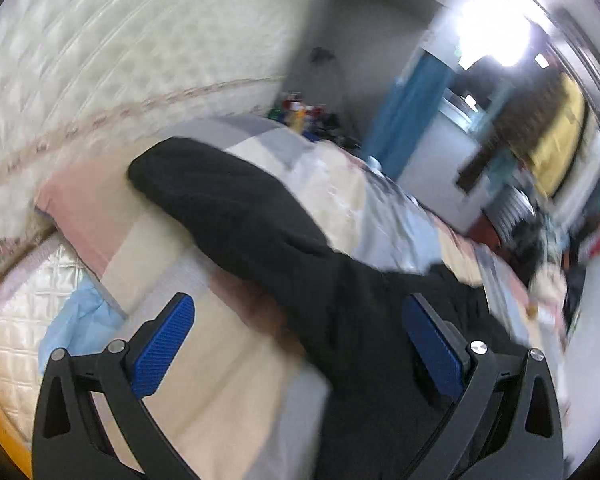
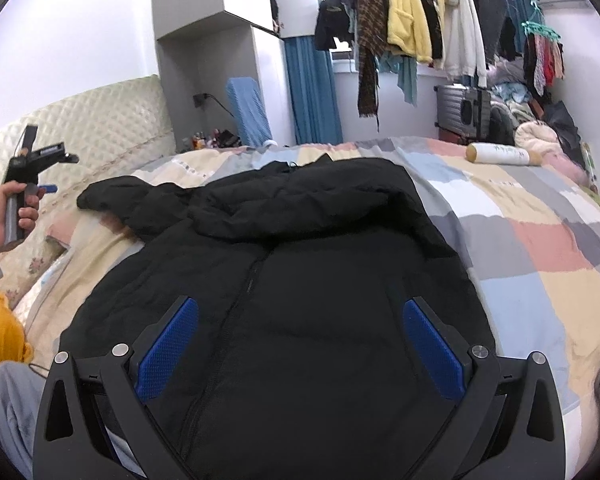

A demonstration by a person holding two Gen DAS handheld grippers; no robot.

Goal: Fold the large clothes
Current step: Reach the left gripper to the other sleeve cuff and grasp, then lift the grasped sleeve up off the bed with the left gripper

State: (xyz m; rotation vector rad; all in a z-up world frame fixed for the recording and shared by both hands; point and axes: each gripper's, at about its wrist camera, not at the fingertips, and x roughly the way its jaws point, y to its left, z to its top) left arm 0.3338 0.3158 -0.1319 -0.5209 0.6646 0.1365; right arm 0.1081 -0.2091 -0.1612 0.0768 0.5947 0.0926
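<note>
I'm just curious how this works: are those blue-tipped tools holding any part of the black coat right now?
No. The left hand-held gripper and right hand-held gripper are both open above the coat.

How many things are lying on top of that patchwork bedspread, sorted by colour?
Black: 1, the puffer jacket, spread out flat with one sleeve stretched toward the headboard.
White: 1, the cylinder-shaped bolster at the far right of the bedspread.
Total: 2. Neither gripper, left or right, holds anything.
</note>
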